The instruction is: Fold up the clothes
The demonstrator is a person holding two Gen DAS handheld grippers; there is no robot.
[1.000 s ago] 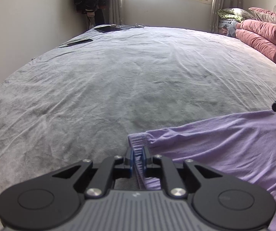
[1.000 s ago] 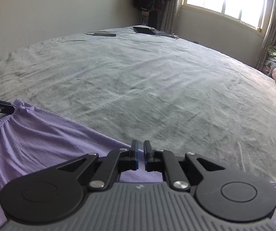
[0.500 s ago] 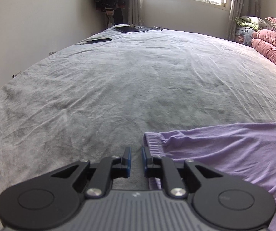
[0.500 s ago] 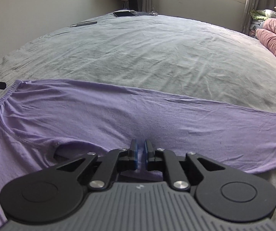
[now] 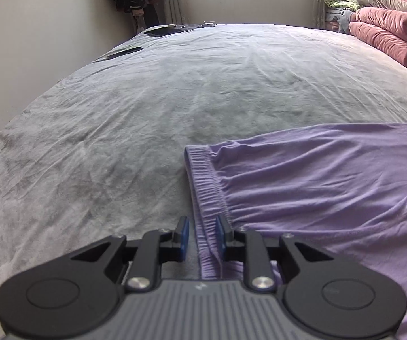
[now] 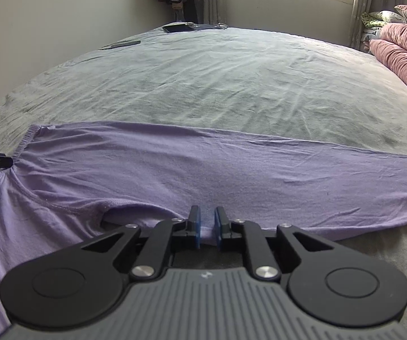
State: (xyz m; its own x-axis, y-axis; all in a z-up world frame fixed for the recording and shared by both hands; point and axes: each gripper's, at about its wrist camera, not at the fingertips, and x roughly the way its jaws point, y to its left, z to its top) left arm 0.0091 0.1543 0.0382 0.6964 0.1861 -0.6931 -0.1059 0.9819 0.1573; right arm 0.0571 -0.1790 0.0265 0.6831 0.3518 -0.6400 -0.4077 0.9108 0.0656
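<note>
Purple garment (image 6: 203, 170) flat on grey bed (image 5: 175, 90) (window beyond); both grippers' fingers apart, empty.

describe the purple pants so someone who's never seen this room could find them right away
Start at the big bed under its grey bedspread, which fills most of the room below the window. The purple pants lie spread flat across its near edge, gathered elastic waistband to the left. They are the only purple thing there; the folded blankets at the far right are pink.

One purple garment (image 6: 203, 167), two tongs (image 5: 202, 238) (image 6: 207, 231).
</note>
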